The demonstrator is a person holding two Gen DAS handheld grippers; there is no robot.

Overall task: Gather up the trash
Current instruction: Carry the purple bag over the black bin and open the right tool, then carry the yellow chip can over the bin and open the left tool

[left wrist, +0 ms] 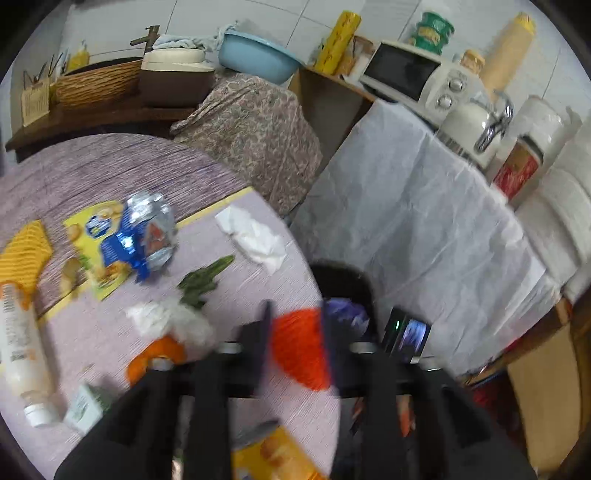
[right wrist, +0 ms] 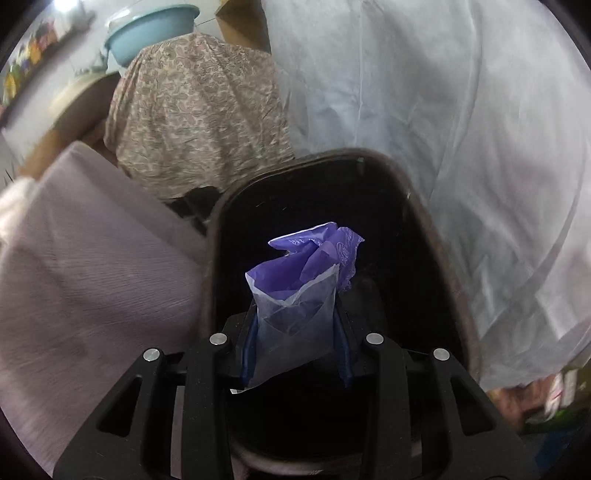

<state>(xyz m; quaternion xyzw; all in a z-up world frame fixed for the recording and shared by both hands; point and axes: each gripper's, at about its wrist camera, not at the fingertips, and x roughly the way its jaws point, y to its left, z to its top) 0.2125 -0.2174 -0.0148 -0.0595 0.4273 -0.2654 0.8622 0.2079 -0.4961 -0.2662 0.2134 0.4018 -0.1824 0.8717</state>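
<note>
The left claw (left wrist: 295,347) pinches an orange wrapper (left wrist: 301,347) over the edge of the round counter (left wrist: 110,173); tissues (left wrist: 253,236) and a chip packet (left wrist: 99,243) lie to its left. The right claw (right wrist: 295,339) pinches a purple plastic bag (right wrist: 303,280) directly above the dark bin (right wrist: 439,236).

left wrist view: looks forward and down along its fingers, over the round table (left wrist: 110,332) at frame left, toward the counter wall at top.
right wrist view: close, pointing steeply down into the dark bin (right wrist: 436,229) at frame centre.
shared: bin (left wrist: 354,280), blue basin (left wrist: 255,55) (right wrist: 147,33), patterned cloth (left wrist: 255,129) (right wrist: 195,110), white sheet (left wrist: 424,221) (right wrist: 443,110).
</note>
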